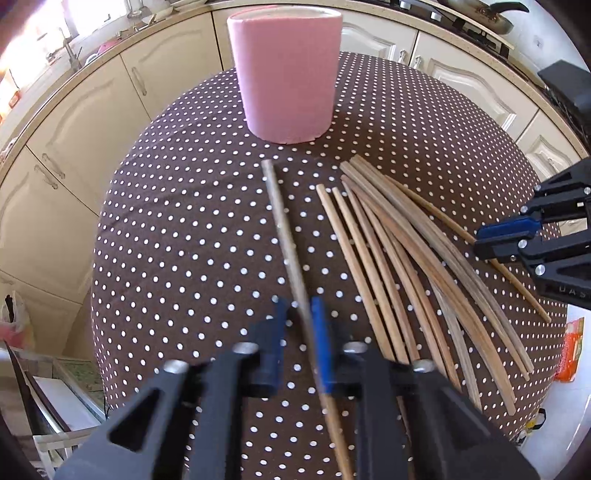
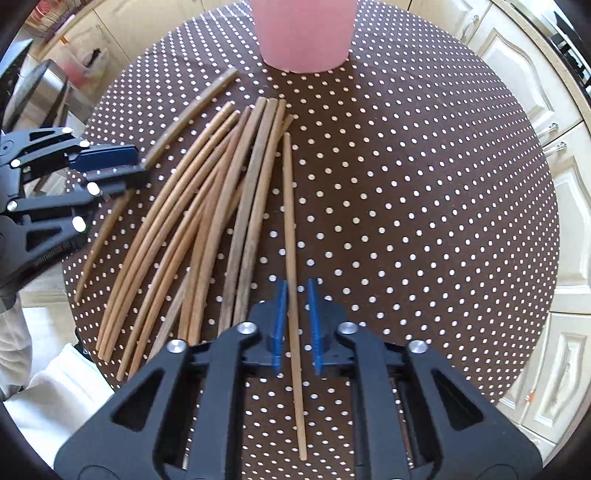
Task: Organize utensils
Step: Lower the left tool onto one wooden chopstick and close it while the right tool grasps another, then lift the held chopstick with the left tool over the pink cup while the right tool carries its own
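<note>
Polka-dot tablecloth [image 2: 424, 184]: chopsticks [image 2: 221, 206] point toward pink cup [image 1: 286, 70]; left gripper [image 1: 297, 332] clamps one chopstick [image 1: 284, 229], right gripper [image 2: 295, 325] straddles another [image 2: 291, 240], unclenched.

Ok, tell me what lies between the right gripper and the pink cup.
In the right wrist view, one chopstick runs from between the right gripper fingers toward the pink cup; beyond its tip, only bare dotted tablecloth.

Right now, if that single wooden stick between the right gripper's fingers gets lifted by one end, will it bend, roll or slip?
The single stick is thin, long and looks like wood, so it is probably light and fairly stiff. It looks round, so a nudge could roll it on the dotted tablecloth. The right gripper straddles its lower half with gaps either side; held there, the far end may droop.
</note>
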Available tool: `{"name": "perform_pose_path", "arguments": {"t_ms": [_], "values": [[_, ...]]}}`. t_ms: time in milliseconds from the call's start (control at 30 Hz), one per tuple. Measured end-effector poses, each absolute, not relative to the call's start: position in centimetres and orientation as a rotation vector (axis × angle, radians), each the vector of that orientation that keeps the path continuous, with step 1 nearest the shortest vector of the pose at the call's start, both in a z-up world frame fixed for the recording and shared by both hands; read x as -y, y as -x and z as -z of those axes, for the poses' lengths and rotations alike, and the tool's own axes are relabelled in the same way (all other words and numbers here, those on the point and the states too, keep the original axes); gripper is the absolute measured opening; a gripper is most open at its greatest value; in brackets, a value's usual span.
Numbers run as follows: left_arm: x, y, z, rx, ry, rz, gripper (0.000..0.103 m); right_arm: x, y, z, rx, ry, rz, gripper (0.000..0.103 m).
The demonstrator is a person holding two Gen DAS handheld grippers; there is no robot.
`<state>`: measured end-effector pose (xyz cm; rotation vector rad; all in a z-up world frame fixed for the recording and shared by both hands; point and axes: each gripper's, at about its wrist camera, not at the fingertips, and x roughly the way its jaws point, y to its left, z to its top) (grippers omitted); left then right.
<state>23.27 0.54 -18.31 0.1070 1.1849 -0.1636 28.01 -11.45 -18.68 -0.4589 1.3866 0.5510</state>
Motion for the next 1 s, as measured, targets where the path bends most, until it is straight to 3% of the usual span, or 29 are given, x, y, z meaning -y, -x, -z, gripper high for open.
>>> {"name": "perform_pose_path", "arguments": {"t_ms": [400, 1000], "values": [[-2.3, -21.6, 17.6, -1.083, 0.021, 0.208, 0.005, 15.5, -27.8, 17.1, -1.297, 0.332, -0.565, 0.005], [-1.3, -19.6, 6.4, -0.398, 0.168, 0.364, 0.005, 18.1, -25.6, 2.4, -0.685, -0.030, -0.634, 0.005]]}}
